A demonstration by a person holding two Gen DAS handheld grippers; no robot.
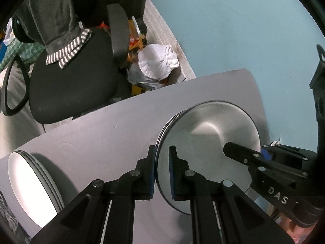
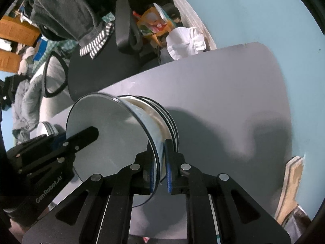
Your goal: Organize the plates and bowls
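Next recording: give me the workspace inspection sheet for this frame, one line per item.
Surface: grey table, bare apart from the dishes.
Job's things: top plate held by opposite rims over the plate stack; second stack of white plates at the table's near left corner.
Clutter: nothing seen on the table.
Grippers: left gripper shut on the top plate's left rim; right gripper astride its right rim, pads close on it, contact looks loose.
Cables: nothing seen.
Surroundings: black office chair with dark clothing draped over it, tied white plastic bag and boxes on the floor, light blue wall.
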